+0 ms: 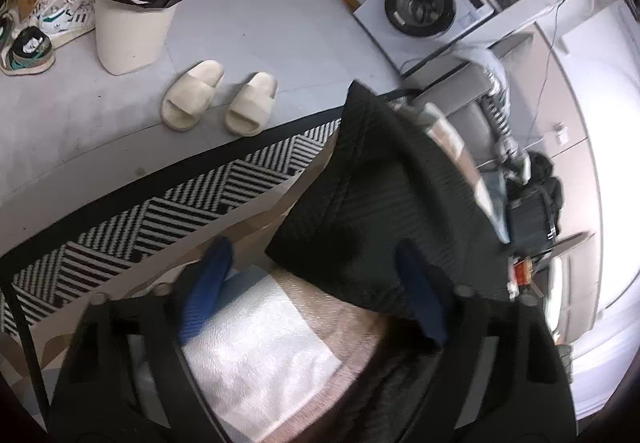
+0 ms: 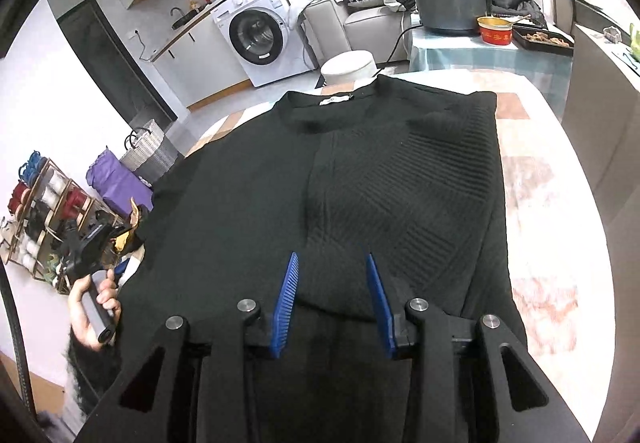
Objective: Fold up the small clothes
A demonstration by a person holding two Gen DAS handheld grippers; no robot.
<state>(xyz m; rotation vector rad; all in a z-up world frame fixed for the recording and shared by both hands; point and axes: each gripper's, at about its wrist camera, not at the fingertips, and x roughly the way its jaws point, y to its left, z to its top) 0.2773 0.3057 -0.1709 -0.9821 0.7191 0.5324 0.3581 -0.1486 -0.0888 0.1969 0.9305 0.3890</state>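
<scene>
Sweater (image 2: 360,179) is lying flat on the table (image 2: 532,179), collar at the far end, one side folded inward over the body. Right gripper (image 2: 332,283) is hovering over its near hem, fingers apart. Left gripper (image 2: 86,247) is sitting off the table's left edge. Behind the table a stool (image 2: 348,65) is standing, washing machine (image 2: 260,35) further back left, sofa (image 2: 360,19) behind. Cooker (image 2: 450,5) is sitting on a side table (image 2: 488,59) far right. Slippers (image 1: 218,99) are lying side by side on the floor beside a bin (image 1: 132,31).
</scene>
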